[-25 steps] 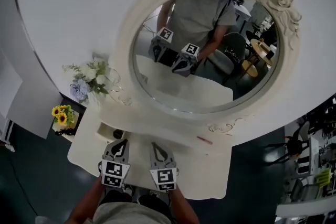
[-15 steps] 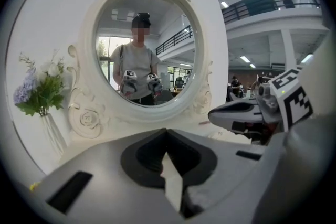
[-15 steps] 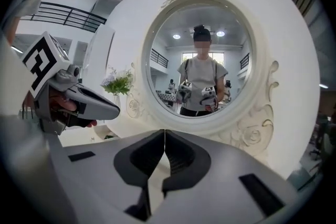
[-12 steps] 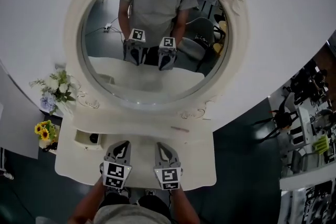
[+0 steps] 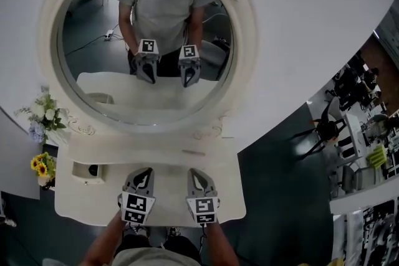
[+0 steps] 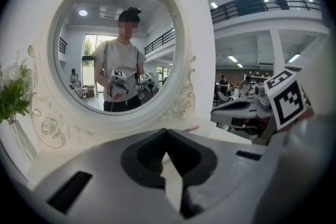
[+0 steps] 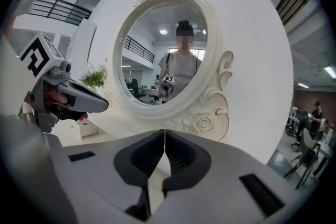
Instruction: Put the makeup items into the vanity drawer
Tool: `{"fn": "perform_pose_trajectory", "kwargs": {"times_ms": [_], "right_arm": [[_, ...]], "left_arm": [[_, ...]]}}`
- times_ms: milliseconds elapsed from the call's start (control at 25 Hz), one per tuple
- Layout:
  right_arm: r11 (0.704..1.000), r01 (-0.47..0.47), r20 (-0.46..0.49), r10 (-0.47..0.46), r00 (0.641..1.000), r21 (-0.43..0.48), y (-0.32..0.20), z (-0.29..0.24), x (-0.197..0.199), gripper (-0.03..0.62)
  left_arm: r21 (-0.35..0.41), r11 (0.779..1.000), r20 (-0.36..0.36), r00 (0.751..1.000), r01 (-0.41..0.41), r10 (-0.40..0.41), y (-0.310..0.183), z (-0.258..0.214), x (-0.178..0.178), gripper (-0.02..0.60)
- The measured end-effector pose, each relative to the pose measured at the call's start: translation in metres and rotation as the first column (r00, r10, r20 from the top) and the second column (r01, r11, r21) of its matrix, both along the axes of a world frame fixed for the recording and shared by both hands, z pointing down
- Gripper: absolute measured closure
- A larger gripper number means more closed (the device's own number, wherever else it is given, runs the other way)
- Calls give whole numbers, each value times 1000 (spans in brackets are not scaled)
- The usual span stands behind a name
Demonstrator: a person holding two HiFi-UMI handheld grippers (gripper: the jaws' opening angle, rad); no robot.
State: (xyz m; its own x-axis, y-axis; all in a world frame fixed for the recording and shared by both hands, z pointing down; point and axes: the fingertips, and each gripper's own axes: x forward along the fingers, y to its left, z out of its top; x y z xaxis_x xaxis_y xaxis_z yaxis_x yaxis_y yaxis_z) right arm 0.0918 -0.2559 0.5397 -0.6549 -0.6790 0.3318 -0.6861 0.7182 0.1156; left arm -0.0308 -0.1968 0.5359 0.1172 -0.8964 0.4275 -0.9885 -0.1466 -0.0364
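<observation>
My left gripper (image 5: 144, 171) and right gripper (image 5: 196, 172) hang side by side over the front edge of the cream vanity table (image 5: 168, 199). Both are shut with nothing between the jaws. In the left gripper view the left gripper (image 6: 167, 132) points at the mirror's lower frame; the right gripper (image 7: 165, 131) does the same in its own view. A thin pink makeup stick (image 5: 193, 151) lies on the table just beyond them, near the mirror's base; in the left gripper view the stick (image 6: 191, 127) is a thin streak. A small open drawer box (image 5: 80, 175) at the table's left holds a dark item (image 5: 93, 169).
The big oval mirror (image 5: 143, 40) in its carved cream frame stands at the table's back and reflects the person and both grippers. A vase of pale flowers (image 5: 42, 116) and sunflowers (image 5: 40, 165) stand at the left. Dark floor lies to the right of the table.
The mirror and table have slid leftward in the head view. Both grippers stay shut, side by side at the table's front, now nearer its right half.
</observation>
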Motion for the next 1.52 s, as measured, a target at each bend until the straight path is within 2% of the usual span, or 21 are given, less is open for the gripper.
{"fn": "perform_pose_trajectory", "kwargs": {"times_ms": [320,520,640,840,960,1120,1520], "right_arm": [[1000,19,-51,-20,998,-25,-48,31,14,579],[996,70,-112,-77,991,-63,-69,61,9,572],[989,111,-153,-126,980,-102,-75,79,5,474],[979,157,-203,-181,962,-132,-89,98,-3,413],[978,156,-219,-184,958,-141,-98,104,-7,364],[974,164,-225,-197,954,-157,-105,108,-13,342],[958,196,-264,-249,932,-209,-102,121,-18,341]], "left_arm": [[-28,1000,-8,1000,-2,2,-37,23,22,581],[-57,998,-15,1000,13,-14,-51,40,27,581],[-79,996,-17,999,28,-29,-52,50,26,581],[-104,993,-26,998,50,-53,-53,60,21,581],[-115,992,-30,998,56,-60,-52,66,18,581],[-124,990,-33,997,66,-70,-51,71,14,581],[-132,988,-40,995,83,-89,-51,73,8,581]]}}
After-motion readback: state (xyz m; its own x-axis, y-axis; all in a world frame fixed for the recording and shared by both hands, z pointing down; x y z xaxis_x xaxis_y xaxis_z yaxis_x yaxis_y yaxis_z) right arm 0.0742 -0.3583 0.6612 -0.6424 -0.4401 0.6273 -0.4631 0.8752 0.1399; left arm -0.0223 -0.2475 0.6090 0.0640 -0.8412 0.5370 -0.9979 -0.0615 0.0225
